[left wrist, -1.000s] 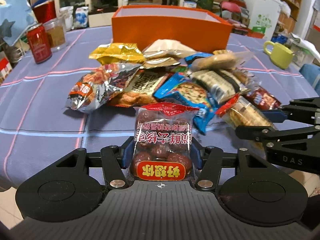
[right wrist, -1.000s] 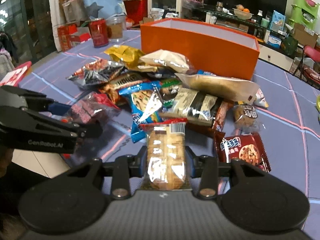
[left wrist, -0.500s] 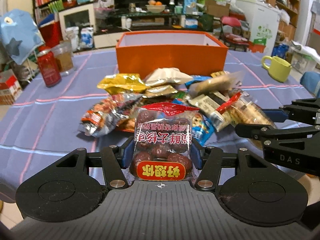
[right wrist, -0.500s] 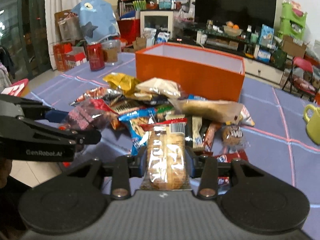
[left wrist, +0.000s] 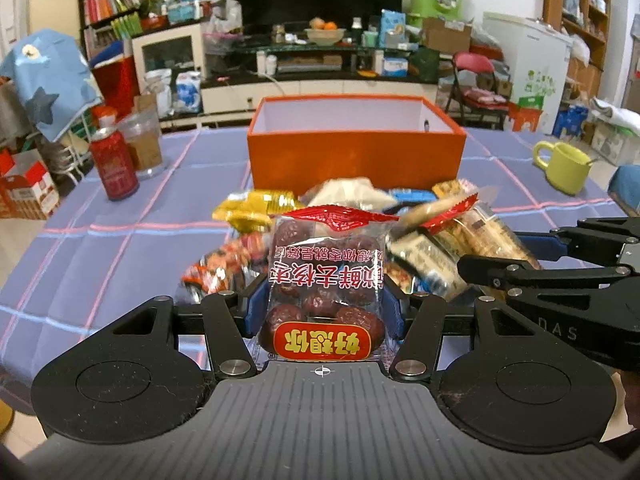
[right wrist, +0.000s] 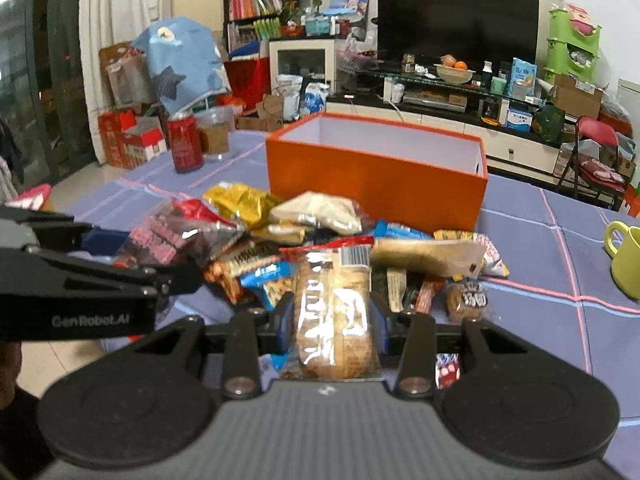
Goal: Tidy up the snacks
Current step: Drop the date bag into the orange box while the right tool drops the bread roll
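My left gripper (left wrist: 322, 312) is shut on a clear red-topped packet of red dates (left wrist: 326, 280), held above the table. My right gripper (right wrist: 333, 322) is shut on a clear packet of biscuits (right wrist: 334, 312), also lifted. Each gripper shows in the other's view: the right one (left wrist: 560, 256) with its biscuits (left wrist: 476, 236), the left one (right wrist: 100, 264) with its dates (right wrist: 176, 236). An open orange box (left wrist: 356, 156) stands beyond the snack pile (left wrist: 256, 240); it also shows in the right wrist view (right wrist: 376, 176), behind the pile (right wrist: 320, 220).
A red can (left wrist: 114, 164) and a clear jar (left wrist: 142, 146) stand at the left on the blue checked tablecloth (left wrist: 100, 256). A yellow-green mug (left wrist: 564, 166) stands at the right. A cookie packet (right wrist: 466, 300) lies apart from the pile.
Both grippers have risen with their packets and tipped up, so the pile sits lower and the box and room show more.
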{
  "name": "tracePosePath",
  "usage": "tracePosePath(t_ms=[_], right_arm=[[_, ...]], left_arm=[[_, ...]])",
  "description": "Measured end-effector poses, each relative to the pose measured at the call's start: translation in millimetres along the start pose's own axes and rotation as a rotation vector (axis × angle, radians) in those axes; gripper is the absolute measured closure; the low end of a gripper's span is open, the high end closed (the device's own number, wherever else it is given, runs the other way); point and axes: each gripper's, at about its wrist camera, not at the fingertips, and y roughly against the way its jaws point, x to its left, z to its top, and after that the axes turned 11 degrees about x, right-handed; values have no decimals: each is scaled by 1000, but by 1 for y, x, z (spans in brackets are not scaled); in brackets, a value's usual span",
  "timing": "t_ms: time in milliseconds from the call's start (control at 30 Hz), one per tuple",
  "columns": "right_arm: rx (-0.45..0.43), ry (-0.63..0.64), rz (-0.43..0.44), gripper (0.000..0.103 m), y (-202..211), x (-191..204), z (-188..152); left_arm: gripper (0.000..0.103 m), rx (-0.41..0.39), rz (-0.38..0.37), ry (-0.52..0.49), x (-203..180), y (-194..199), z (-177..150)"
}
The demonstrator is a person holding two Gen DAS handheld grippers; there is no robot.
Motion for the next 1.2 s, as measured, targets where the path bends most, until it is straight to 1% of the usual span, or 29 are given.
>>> tracePosePath(t_ms=[67, 167, 267, 333, 433, 567, 667, 733, 767, 800, 833, 867, 900, 933, 967, 1033, 1100, 1133, 1200], right_arm=[[-14, -7, 1, 59, 2, -4, 7], [-17, -57, 33, 59, -2, -21, 25], [-26, -105, 49, 59, -14, -40, 52], [-41, -118, 42, 59, -24, -52, 74], [-49, -146, 45, 59, -44, -69, 111], [-55, -144, 17, 59, -73, -84, 155], [-53, -135, -8, 59, -95, -93, 182], [-48, -126, -25, 58, -111, -97, 196], [-36, -126, -33, 51, -119, -100, 203], [-13, -128, -36, 41, -129, -102, 209], [-4, -140, -42, 37, -135, -105, 212], [-11, -152, -41, 35, -136, -108, 212], [-22, -170, -30, 34, -131, -111, 209], [-35, -180, -17, 34, -124, -112, 205], [-57, -180, -10, 32, -111, -113, 197], [-106, -171, -31, 27, -81, -112, 174], [-152, -192, -48, 10, -47, -111, 137], [-163, -213, -56, 8, -33, -110, 118], [-177, -247, -82, 8, -9, -105, 79]], left_arm=[[72, -6, -4, -1, 4, 1, 11], [72, -2, -30, 24, 13, -6, 39], [72, -16, -31, 25, 18, -20, 71], [72, -18, -31, 34, 20, -34, 98], [72, -26, -21, 47, 24, -60, 141], [72, -33, 10, 60, 27, -104, 197], [72, -8, 20, 57, 28, -141, 228], [70, 32, 3, 19, 24, -168, 242], [68, 45, 1, 8, 24, -179, 246], [65, 40, 16, 14, 24, -183, 248], [59, 37, 30, 20, 25, -182, 247], [56, 28, 22, 21, 27, -177, 245], [48, 12, 0, 23, 30, -168, 241], [43, -6, -17, 29, 34, -156, 236], [41, -26, -24, 36, 39, -143, 229], [34, -75, -37, 67, 56, -111, 210], [33, -103, -37, 123, 78, -84, 187], [33, -112, -33, 148, 87, -73, 173], [33, -108, 2, 201, 102, -57, 145]])
